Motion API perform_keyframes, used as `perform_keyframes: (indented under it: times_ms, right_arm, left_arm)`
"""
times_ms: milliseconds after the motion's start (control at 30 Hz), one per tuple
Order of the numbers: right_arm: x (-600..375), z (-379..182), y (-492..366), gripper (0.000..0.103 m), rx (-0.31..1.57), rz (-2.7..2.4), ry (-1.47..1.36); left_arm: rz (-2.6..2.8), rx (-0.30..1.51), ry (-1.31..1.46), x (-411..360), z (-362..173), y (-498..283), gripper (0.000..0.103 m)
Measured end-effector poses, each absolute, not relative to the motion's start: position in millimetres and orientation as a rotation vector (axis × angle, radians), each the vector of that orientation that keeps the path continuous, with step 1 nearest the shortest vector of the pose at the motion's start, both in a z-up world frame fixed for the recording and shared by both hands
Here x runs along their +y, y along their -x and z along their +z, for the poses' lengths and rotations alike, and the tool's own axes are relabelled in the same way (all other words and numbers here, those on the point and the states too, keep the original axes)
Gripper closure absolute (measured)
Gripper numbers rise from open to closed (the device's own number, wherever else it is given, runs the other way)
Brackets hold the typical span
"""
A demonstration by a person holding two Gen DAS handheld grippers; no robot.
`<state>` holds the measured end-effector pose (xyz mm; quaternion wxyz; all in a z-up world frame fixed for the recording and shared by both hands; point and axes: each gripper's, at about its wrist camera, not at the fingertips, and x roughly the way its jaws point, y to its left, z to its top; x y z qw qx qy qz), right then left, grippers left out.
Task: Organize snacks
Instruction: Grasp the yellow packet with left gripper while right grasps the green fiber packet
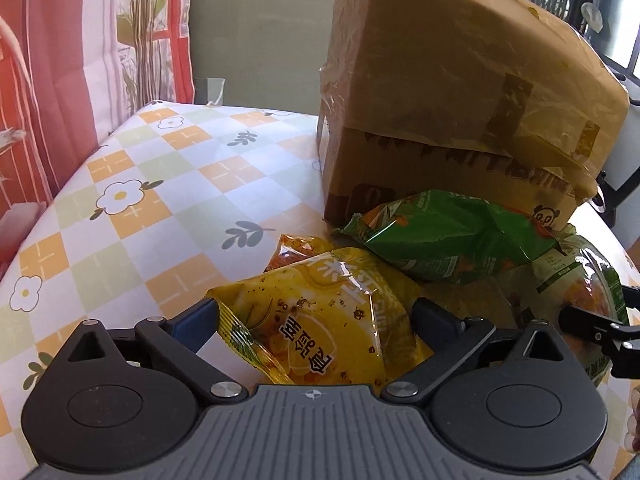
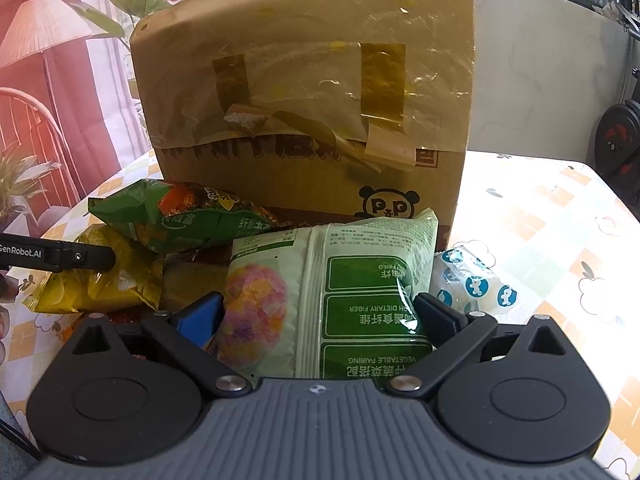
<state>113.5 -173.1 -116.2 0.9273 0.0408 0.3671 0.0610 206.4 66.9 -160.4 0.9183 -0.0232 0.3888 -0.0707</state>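
Note:
A yellow snack bag [image 1: 328, 288] lies on the flowered table [image 1: 160, 184] between the wide-spread fingers of my left gripper [image 1: 316, 316], which stands open around it without squeezing it. Behind it rests a dark green snack bag [image 1: 452, 236] against a taped cardboard box [image 1: 460, 100]. My right gripper [image 2: 320, 312] is shut on a pale green snack bag [image 2: 332, 280]; its right finger dents the bag's edge. In the right wrist view the yellow bag [image 2: 100, 284] sits at the left under a finger of the left gripper [image 2: 60, 256], with the dark green bag [image 2: 180, 216] beside it.
An orange-red packet [image 1: 296, 250] peeks out beneath the yellow bag. A white packet with blue dots [image 2: 476, 280] lies right of the pale green bag. The cardboard box [image 2: 304, 80] blocks the far side. A red patterned curtain [image 1: 60, 80] hangs at the left.

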Motion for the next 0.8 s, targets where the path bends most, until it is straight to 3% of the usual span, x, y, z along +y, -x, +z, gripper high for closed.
perform_keyframes:
  times_ms: [467,533,600,800]
  right_arm:
    - [-173,-117,-113,0.002,0.749,0.126,-0.091]
    - [-173,-117,-113,0.002,0.747,0.127,-0.092]
    - [-173,-117,-112,0.002,0.747,0.128,-0.093]
    - [-173,-117,-111,0.003,0.744,0.129,-0.097]
  left_arm:
    - [-0.152,0.89,0.219,94,-181,-211,0.001]
    - [-0.157,0.88,0.262,98,-182,-210,0.009]
    - [-0.169,0.86,0.268,99,-179,-209,0.026]
    - [-0.163,0.8,0.186,88,-166,-199,0.037]
